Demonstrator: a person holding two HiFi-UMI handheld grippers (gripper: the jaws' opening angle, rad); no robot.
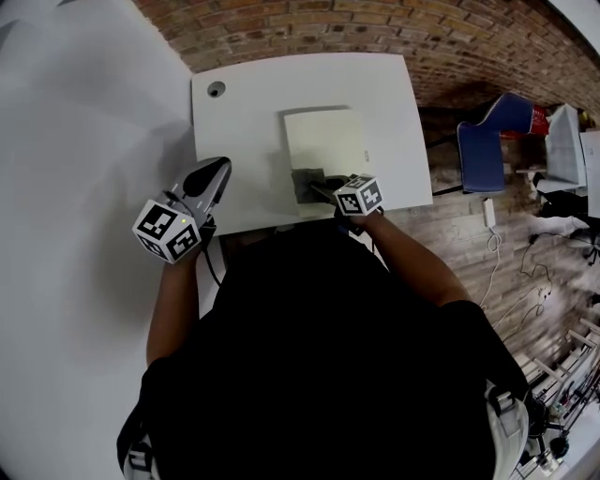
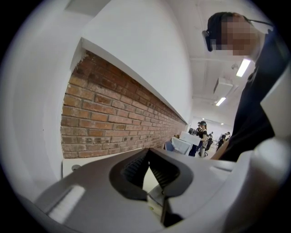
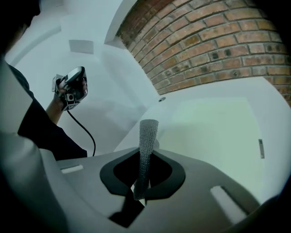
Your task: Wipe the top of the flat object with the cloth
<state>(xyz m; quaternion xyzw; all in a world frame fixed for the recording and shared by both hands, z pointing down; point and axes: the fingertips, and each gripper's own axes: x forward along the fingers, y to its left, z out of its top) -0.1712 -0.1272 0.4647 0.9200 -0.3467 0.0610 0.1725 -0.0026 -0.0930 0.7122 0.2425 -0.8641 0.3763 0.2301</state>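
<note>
The white bench stands against a brick wall, and the person stands at its near edge. In the middle of the bench lies the flat object, a pale cream board. There is a small round hole in the far left corner of the bench, well apart from the board.

The right gripper is at the near edge of the board and is clenched on the cloth, which is dark grey. In the head view the cloth covers the near left part of the board. In the right gripper view the jaws are pressed on a narrow strip of the cloth, which stands up between them, with the board beyond it. I cannot tell if the cloth touches the board at this moment.

The left gripper is beside the left near corner of the bench, away from the board and the cloth. In the left gripper view its ribbed pads meet at the tips and nothing is between them, so it is clenched and empty. It points over the bench toward the brick wall. The right gripper view also shows the left gripper raised in the person's hand, with a black cable hanging from it.

To the right of the bench stands a blue chair. A few people stand far back in the room.
</note>
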